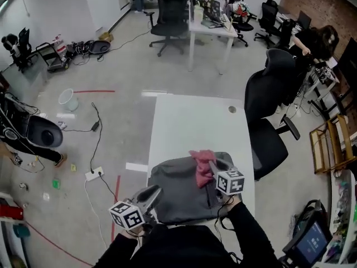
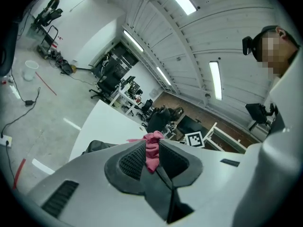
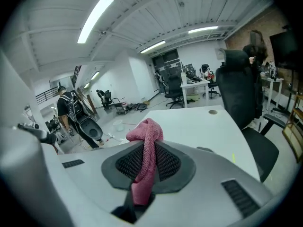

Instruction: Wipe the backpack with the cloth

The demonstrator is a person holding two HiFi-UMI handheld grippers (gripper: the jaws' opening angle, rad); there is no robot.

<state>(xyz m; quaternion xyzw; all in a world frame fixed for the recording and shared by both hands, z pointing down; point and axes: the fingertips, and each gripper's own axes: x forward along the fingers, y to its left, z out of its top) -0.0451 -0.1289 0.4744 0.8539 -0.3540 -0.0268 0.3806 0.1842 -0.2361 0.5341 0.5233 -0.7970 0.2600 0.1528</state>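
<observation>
We see the right claw [image 3: 147,155] pinching the pink cloth [image 1: 202,163] over the far right part of the grey backpack [image 1: 178,194], which lies at the worktop's [image 1: 189,121] near edge. The left claw [image 2: 151,151], narrowly spread and empty, is beside the backpack's left side.

A grey backpack [image 1: 178,197] is laid flat on the near end of the white table [image 1: 189,121], its soft body slack and creased. A pink, coarsely knitted cloth [image 1: 202,166] is bunched up and held over the far right part of the backpack; whether its lower end touches the fabric cannot be told. In the right gripper view the cloth [image 3: 144,164] is seen pinched between the pads of the right gripper [image 3: 146,150], with a crumpled lump standing above them and a tail hanging below.
</observation>
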